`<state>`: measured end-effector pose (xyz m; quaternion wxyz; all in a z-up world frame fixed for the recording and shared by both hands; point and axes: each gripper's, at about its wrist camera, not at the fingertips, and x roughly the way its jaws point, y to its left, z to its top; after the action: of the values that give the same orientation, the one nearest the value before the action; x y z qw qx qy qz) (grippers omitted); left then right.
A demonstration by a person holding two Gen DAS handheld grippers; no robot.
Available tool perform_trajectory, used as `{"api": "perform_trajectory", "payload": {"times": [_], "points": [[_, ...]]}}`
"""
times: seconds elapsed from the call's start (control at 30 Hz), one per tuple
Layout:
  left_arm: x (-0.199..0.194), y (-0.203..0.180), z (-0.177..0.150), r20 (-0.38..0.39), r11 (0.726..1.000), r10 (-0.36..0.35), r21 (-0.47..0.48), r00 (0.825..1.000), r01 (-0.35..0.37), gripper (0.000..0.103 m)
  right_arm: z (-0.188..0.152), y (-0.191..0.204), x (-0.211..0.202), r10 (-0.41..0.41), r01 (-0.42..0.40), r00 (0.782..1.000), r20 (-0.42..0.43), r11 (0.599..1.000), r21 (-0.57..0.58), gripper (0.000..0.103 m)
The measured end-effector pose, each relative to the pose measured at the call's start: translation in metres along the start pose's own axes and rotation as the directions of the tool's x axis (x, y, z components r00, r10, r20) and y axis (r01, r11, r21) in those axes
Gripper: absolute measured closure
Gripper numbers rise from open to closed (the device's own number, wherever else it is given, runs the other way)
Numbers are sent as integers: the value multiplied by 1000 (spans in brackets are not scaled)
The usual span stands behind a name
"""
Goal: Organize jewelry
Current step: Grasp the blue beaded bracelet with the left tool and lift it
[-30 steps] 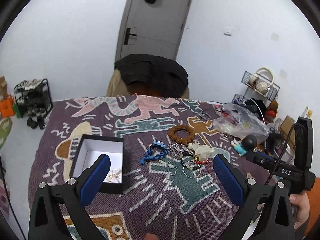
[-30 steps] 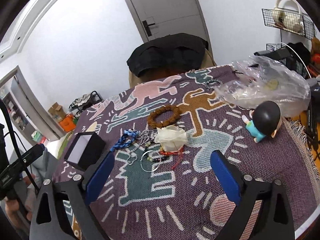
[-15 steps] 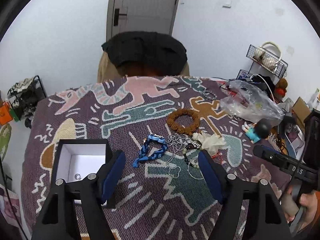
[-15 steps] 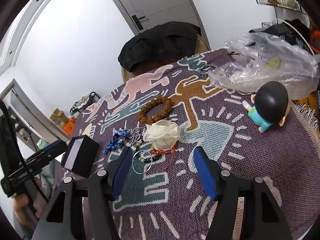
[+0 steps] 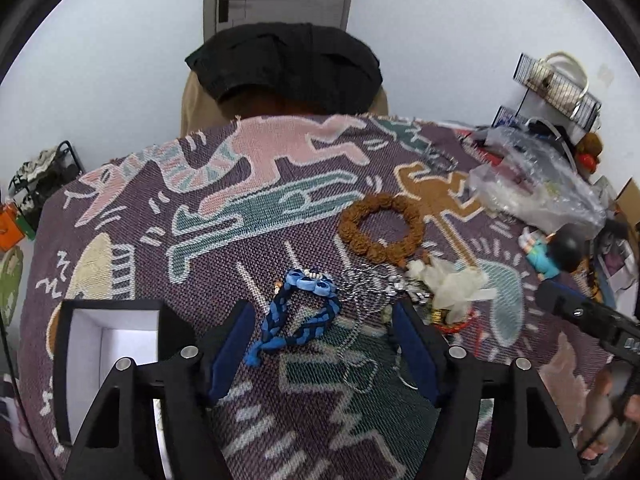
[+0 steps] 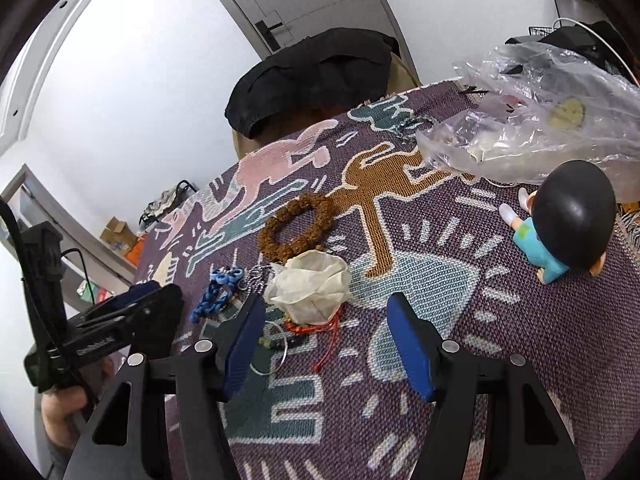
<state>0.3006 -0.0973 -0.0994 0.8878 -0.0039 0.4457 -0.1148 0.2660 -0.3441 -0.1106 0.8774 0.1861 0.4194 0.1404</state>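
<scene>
My left gripper (image 5: 322,304) hangs low over the patterned cloth, its jaws closing. A blue braided bracelet (image 5: 296,316) lies between them on the cloth, with neither pad touching it. A tangled silver chain (image 5: 360,320) lies beside it. At the left stands an open black box (image 5: 108,344) with a white inside. My right gripper (image 6: 325,299) is open above a red cord bracelet (image 6: 324,332) and a thin hoop (image 6: 276,348), just short of a cream pouch (image 6: 312,286). A brown bead bracelet (image 6: 296,226) lies farther back.
A doll figure (image 6: 560,220) and a clear plastic bag (image 6: 540,120) take up the table's right side. Behind the table a chair carries a black garment (image 5: 288,64). A wire rack (image 5: 560,80) hangs on the right wall. The cloth (image 5: 280,420) reaches the near edge.
Both grippers have sunk toward the jewellery pile and both pairs of jaws have narrowed. The left one has moved right, from in front of the box to around the blue bracelet.
</scene>
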Motion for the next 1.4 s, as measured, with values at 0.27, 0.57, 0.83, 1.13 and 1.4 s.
{"api": "perform_trajectory", "payload": {"times": [0.27, 0.57, 0.83, 1.13, 1.4], "points": [[39, 4, 5, -67, 1000, 14, -16, 998, -15, 43, 9, -2, 19, -2, 2, 1000, -28, 1000, -26, 38], [67, 8, 11, -110, 999, 39, -25, 993, -42, 64, 14, 0, 42, 11, -14, 997, -71, 999, -36, 38], [39, 17, 15, -39, 999, 16, -47, 999, -18, 98, 15, 8, 56, 3, -7, 996, -89, 999, -53, 38], [9, 27, 17, 25, 998, 0, -65, 1000, 2, 101, 13, 27, 73, -42, 30, 993, -108, 993, -110, 38], [25, 18, 15, -64, 999, -19, -40, 998, 16, 98, 5, 25, 82, -39, 22, 990, -134, 992, -127, 97]]}}
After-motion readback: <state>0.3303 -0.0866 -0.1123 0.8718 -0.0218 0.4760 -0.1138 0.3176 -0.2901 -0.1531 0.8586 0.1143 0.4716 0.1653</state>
